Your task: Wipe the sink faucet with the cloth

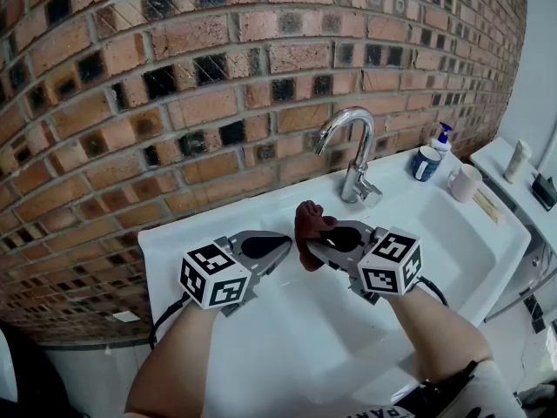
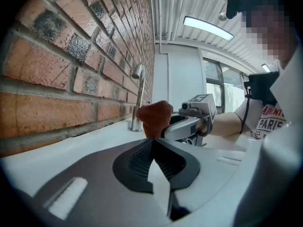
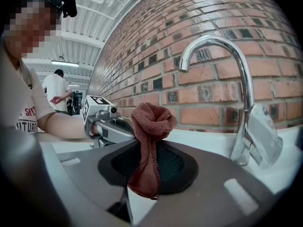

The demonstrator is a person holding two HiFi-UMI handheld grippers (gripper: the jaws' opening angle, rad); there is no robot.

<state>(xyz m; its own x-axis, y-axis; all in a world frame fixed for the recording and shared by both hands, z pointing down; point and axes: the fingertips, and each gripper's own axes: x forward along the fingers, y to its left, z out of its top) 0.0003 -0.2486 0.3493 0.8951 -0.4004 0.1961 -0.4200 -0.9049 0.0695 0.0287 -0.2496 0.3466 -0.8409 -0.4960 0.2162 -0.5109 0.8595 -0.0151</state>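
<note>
The right hand-held gripper (image 1: 313, 249) is clamping the cloth (image 1: 309, 222), with the faucet (image 1: 355, 159) standing at its one o'clock. The left hand-held gripper (image 1: 280, 244) is sitting closed and empty.

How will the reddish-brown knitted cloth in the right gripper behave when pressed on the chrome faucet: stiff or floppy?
Probably floppy: the reddish-brown knitted cloth bunches above the shut right gripper and hangs limp below. Its coarse knit should grip and mould round the curved chrome faucet, likely without slipping.

**Q:** Panel A, head view: what is unseen?

**A:** Left of the faucet (image 1: 357, 159), I lose the cloth's (image 1: 312, 223) lower end inside the right gripper (image 1: 312, 249). Right of the faucet, the bottle's (image 1: 442, 138) print is too small to read.
</note>
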